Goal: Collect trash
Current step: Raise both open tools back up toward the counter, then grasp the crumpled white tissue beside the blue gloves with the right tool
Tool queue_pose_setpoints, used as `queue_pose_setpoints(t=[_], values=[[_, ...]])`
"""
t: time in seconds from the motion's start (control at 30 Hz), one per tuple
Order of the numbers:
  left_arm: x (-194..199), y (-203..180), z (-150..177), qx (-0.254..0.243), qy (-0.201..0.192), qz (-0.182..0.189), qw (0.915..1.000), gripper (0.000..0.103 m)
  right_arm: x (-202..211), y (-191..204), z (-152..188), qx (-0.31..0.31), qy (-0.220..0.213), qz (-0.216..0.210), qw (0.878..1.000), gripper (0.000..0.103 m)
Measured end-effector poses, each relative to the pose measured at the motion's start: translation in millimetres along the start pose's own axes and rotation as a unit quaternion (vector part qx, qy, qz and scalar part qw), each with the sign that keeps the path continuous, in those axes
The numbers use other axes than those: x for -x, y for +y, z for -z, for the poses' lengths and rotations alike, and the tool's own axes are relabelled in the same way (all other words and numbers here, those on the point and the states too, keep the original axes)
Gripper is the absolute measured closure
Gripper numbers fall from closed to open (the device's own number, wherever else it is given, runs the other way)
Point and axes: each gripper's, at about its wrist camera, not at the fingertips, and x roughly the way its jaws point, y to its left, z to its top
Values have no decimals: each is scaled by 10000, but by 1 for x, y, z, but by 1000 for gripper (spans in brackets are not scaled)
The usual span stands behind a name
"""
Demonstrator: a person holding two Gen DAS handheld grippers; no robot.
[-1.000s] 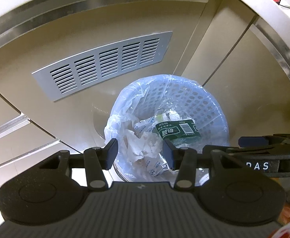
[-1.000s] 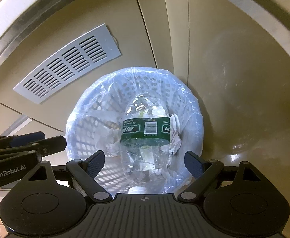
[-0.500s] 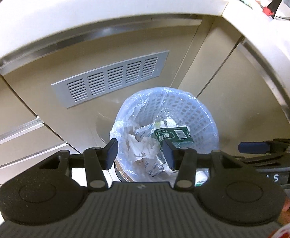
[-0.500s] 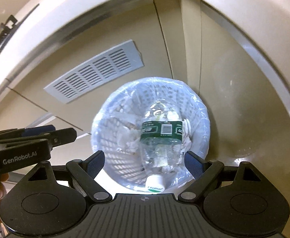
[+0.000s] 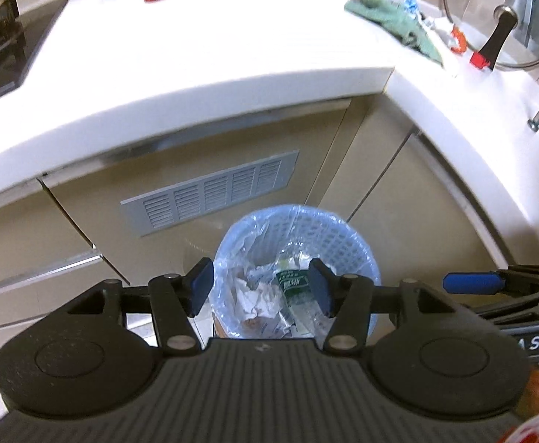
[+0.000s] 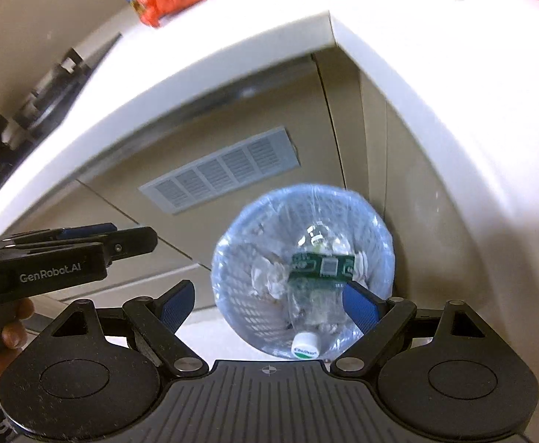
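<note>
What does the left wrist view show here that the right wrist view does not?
Only the left wrist view shows the glass lid leaning at the countertop's back, and the left tool open and empty. Only the right wrist view shows the bottle's white cap, and the right tool open and empty. Both show the lined trash basket holding the green-labelled bottle and crumpled paper, the vent grille and the green cloth.
</note>
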Motion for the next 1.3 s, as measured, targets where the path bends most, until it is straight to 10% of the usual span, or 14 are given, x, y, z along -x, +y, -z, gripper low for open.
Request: queue_pose_setpoints(t=[0.5,1.3], values=[[50,-39,-34,-127,-813,71,9966,44,79,-18,-13,63,-1213,-220,9924,16],[24,-114,-119,-806,-1325,606,9860,44,139,-112,-68,-677,-2586,727,9609,28]])
